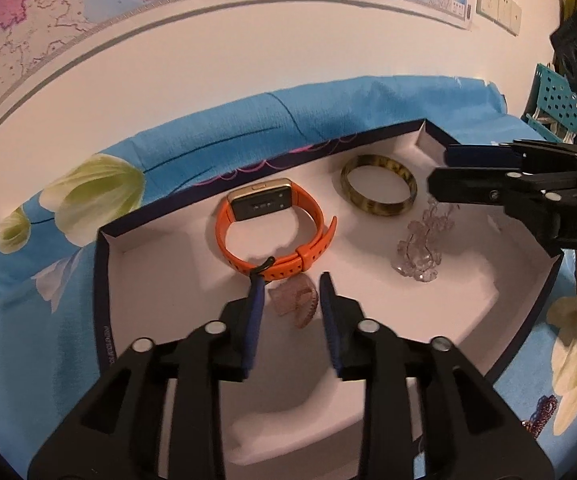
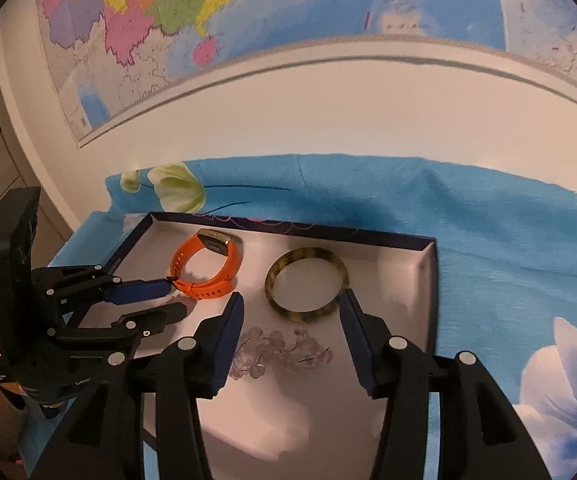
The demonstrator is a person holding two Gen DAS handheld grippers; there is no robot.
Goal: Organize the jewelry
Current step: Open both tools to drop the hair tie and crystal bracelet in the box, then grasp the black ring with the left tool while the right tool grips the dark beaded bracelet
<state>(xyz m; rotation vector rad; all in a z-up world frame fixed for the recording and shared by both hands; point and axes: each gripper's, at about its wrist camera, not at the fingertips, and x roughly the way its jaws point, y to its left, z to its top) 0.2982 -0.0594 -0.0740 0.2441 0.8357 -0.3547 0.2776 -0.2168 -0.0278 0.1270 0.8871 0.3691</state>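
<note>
A shallow white-lined box [image 1: 102, 280] [image 2: 430, 280] with dark blue walls holds the jewelry. Inside lie an orange watch [image 1: 224, 236] [image 2: 180, 264], a tortoiseshell bangle [image 1: 368, 210] [image 2: 308, 314] and a clear bead bracelet [image 1: 420, 248] [image 2: 280, 350]. A small pinkish clip-like piece [image 1: 296, 300] rests on the box floor between the fingers of my left gripper [image 1: 290, 292] [image 2: 172, 300]; the jaws stand apart and do not press it. My right gripper [image 2: 290, 308] [image 1: 444, 174] hangs open just over the bead bracelet, near the bangle, holding nothing.
The box sits on a blue floral cloth [image 1: 40, 320] [image 2: 508, 240] against a white wall with a map [image 2: 168, 20]. A teal perforated basket [image 1: 556, 100] stands at the right. A purple beaded piece [image 1: 540, 416] lies on the cloth outside the box.
</note>
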